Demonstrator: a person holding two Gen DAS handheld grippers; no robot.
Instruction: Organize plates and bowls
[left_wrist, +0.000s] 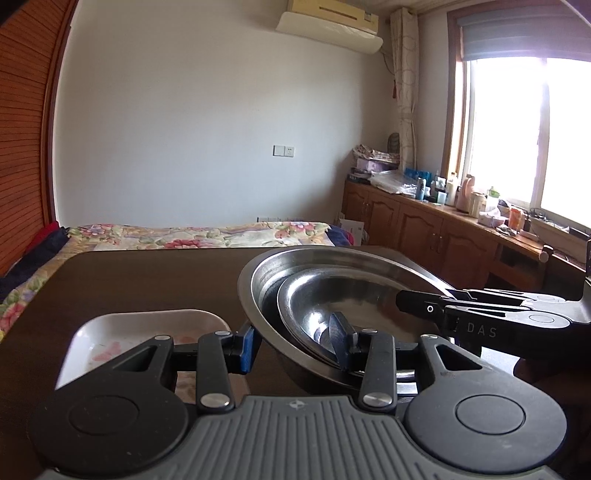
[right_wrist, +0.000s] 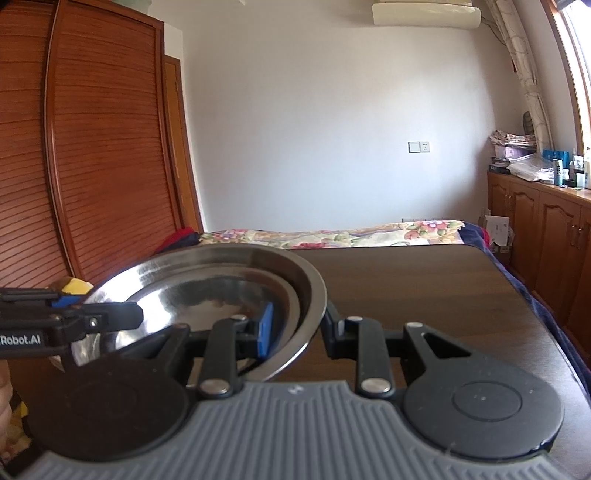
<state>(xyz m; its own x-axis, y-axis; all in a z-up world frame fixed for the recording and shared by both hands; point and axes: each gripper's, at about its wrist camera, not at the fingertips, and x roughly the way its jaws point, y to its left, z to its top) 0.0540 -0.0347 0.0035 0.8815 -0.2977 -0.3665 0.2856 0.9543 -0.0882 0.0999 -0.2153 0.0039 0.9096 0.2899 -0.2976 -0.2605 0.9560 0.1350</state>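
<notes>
Left wrist view: a person's left gripper (left_wrist: 295, 341) straddles the near rim of a large stainless steel bowl (left_wrist: 258, 295), one blue-padded finger outside the wall, the other inside over a smaller steel dish (left_wrist: 351, 310) nested within it. The fingers stand close on either side of that rim and appear clamped on it. From the right, the right gripper (left_wrist: 413, 299) reaches in across the opposite rim; its fingers look closed on that edge, one within and one outside.

The bowls sit at or just above the dark tabletop (left_wrist: 147, 277), toward its right side; whether they touch it cannot be told. A white rectangular dish (left_wrist: 140, 332) with a faint pink pattern lies on the tabletop just left of the bowl.

By the look of it, the stacking step is in hand, with the steel pieces already nested and held from both sides. The next move probably calls for a level two-handed carry, or setting the stack down and then fetching the white dish.

Right wrist view shows the same bowl from the other side, the rim pinched between a blue pad and the outer finger, and the left gripper entering from the left edge. It shows bare tabletop to the right, but not the white dish, and the inner dish is hard to tell apart there.
</notes>
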